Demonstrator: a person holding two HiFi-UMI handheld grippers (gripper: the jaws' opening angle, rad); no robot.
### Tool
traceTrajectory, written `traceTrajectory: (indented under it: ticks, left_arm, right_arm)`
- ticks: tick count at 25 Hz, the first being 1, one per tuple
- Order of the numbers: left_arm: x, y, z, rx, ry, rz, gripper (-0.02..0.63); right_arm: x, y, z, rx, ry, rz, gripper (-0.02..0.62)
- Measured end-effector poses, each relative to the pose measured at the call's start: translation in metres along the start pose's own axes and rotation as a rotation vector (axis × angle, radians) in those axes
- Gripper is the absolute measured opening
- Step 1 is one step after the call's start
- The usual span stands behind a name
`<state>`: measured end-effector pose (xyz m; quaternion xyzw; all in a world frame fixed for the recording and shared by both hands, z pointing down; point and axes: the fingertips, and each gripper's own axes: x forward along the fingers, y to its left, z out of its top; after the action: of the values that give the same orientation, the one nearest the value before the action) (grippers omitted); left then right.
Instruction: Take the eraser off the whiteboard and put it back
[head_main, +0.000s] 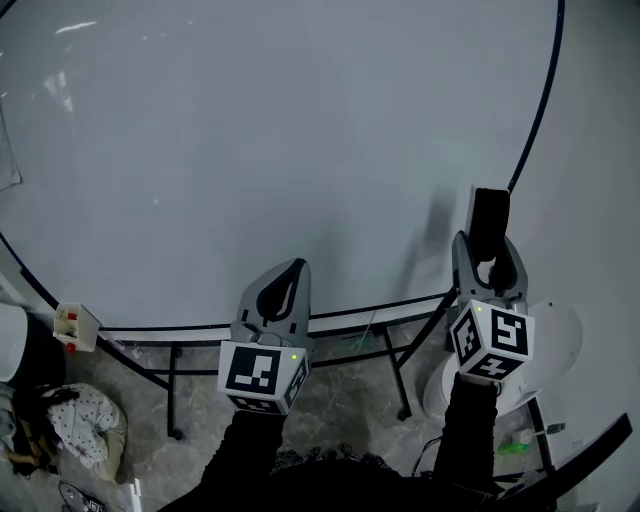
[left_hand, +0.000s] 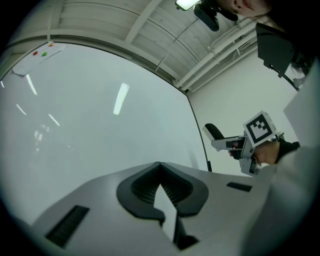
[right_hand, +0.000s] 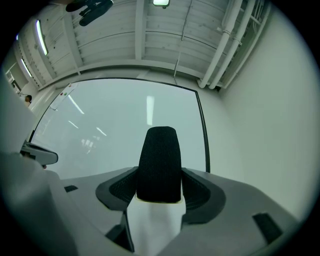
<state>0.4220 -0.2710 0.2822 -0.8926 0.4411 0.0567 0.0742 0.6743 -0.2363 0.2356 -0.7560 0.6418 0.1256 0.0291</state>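
Eraser pinched in the right gripper, close to the whiteboard.
Head view: it is held near the board's right edge. Left gripper view: the left gripper is pressed together and empty. Right gripper view: the eraser is seen upright, so it should be laid flat against the board before release.

Grey stone floor, white wall
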Motion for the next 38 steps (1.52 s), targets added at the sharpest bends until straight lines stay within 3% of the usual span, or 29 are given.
traceTrajectory:
  ticks: [13, 25, 38]
  left_arm:
    - [0.015, -0.025, 0.011, 0.076, 0.018, 0.056, 0.005]
    - [0.040, -0.038, 0.016, 0.115, 0.027, 0.074, 0.005]
    - [0.059, -0.046, 0.009, 0.137, 0.052, 0.075, 0.005]
  right_arm:
    - [0.050, -0.085, -0.013, 0.022, -0.004, -0.018, 0.272]
    - [0.104, -0.122, -0.043, 0.089, 0.038, 0.007, 0.272]
    - [0.128, -0.129, -0.052, 0.152, 0.017, 0.118, 0.272]
